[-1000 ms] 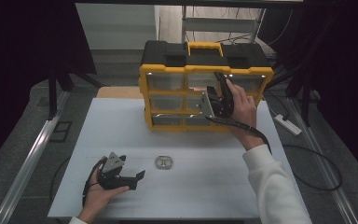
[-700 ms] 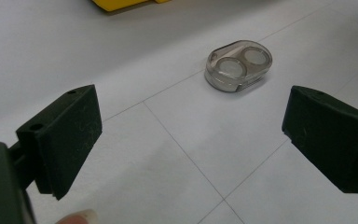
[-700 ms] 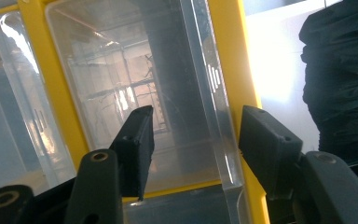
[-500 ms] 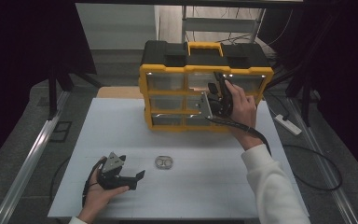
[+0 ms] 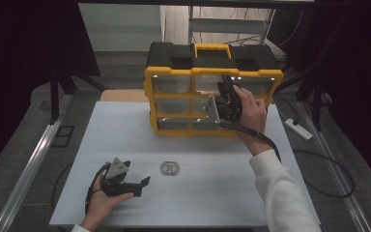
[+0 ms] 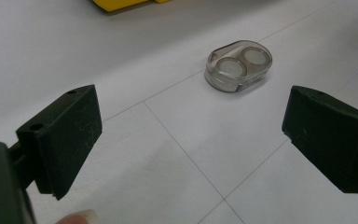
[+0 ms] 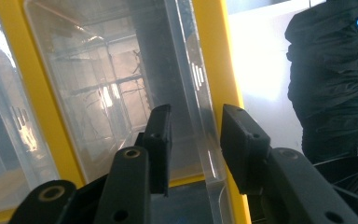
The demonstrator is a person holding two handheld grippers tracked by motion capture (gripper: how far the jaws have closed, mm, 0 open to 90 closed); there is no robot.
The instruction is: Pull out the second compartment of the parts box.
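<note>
Your right gripper [image 7: 193, 140] has just been closing around the clear drawer [image 7: 121, 93] lip, seemingly not yet pinching; squeeze, then pull. Left gripper [image 6: 191, 140] rests spread.

Yellow organizer [image 5: 150, 104]: drawer contents unreadable behind glare. In the right gripper view, clear drawer [image 7: 121, 93] cut off at top and bottom; whether the pads touch its edge cannot be told. Right gripper [image 5: 221, 99]: jaws hidden by the hand in the high view. Small clear case [image 5: 170, 168]: contents too small to identify. Left gripper [image 6: 191, 135]: body cut off at the near edge.
</note>
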